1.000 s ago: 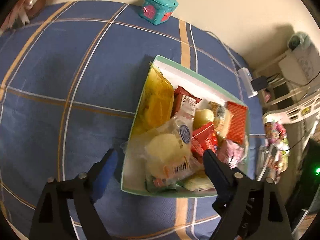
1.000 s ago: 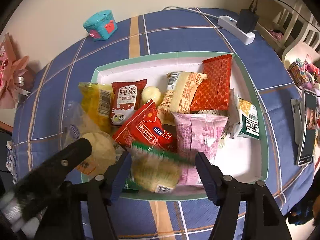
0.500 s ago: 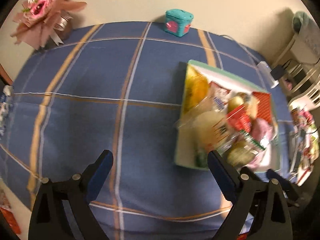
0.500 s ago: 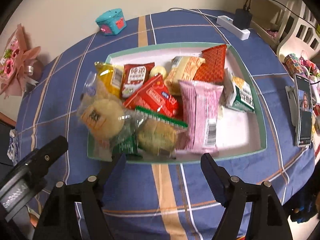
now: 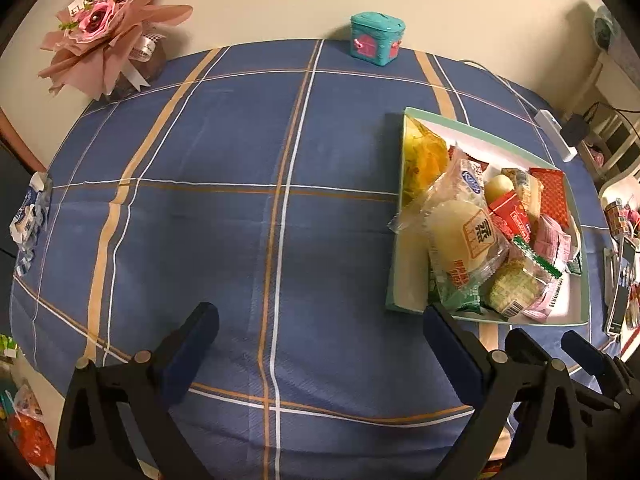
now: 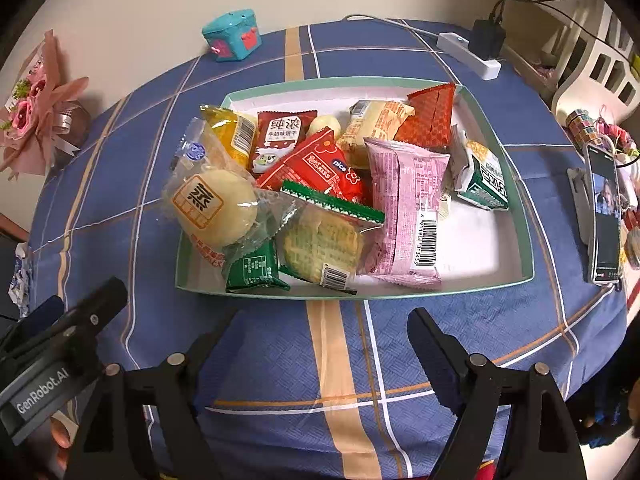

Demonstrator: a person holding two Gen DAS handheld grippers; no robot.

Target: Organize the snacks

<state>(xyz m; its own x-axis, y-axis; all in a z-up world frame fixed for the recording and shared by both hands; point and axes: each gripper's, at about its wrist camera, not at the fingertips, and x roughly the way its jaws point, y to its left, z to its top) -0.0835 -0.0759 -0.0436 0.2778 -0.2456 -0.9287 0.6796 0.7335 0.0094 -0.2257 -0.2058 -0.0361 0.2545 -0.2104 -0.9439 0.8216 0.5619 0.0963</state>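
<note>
A green-rimmed white tray point(image 6: 524, 236) holds several snack packs: a steamed bun in clear wrap point(image 6: 214, 204), a red Reiskiss pack point(image 6: 320, 164), a pink pack point(image 6: 408, 204), a green-edged cracker pack point(image 6: 324, 240) and an orange-red pack point(image 6: 432, 116). In the left wrist view the tray point(image 5: 400, 264) lies at the right. My left gripper point(image 5: 320, 332) is open and empty over bare cloth, left of the tray. My right gripper point(image 6: 324, 336) is open and empty, just in front of the tray's near rim.
A blue plaid cloth point(image 5: 224, 216) covers the table. A teal box point(image 5: 377, 38) and a pink bouquet point(image 5: 108, 32) stand at the back. A power strip point(image 6: 468, 54) lies at back right. A phone point(image 6: 604, 216) lies right of the tray.
Both grippers have pulled back from the tray toward the near edge. The left one also swung left over bare cloth. Both stayed open and empty.
</note>
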